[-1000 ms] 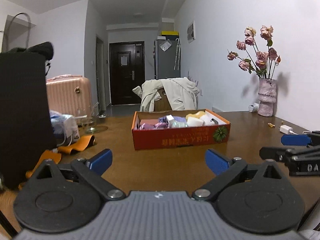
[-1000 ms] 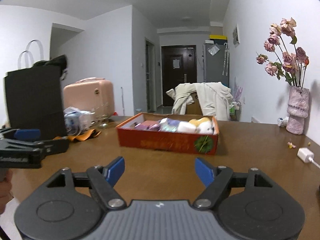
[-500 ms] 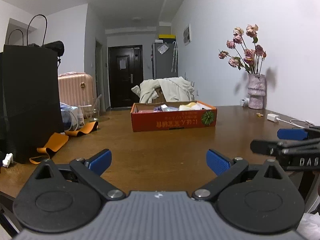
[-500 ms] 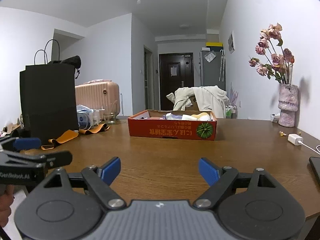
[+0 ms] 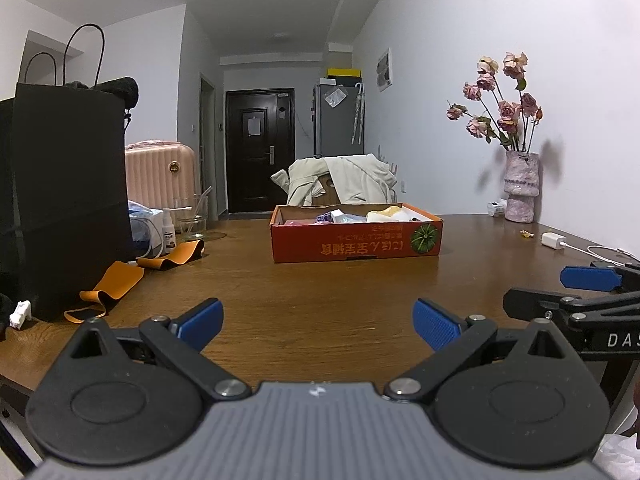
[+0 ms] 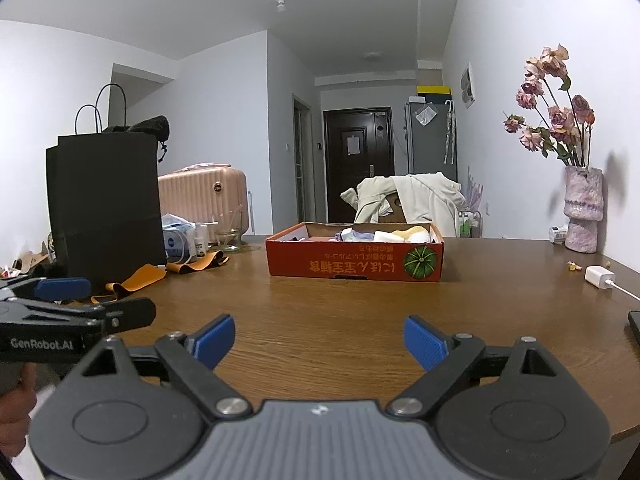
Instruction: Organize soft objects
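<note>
Both claws empty, short of the box

Left view: my left gripper (image 5: pixel 316 322) gapes; soft items (image 5: pixel 352 216) lie inside the orange box (image 5: pixel 356 242).
Right view: my right gripper (image 6: pixel 318 340) gapes too; they look light, squashy, best pinched mid-bulge.

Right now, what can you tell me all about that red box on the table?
The red box is a shallow, open-topped cardboard tray, standing flat on the wooden table across from both claws. Its front wall has upside-down yellow writing and a green pumpkin-like picture near the right corner. Inside are soft things in white, yellow, purple and pink, packed together and barely peeking over the rim. Nothing grips it.
</note>
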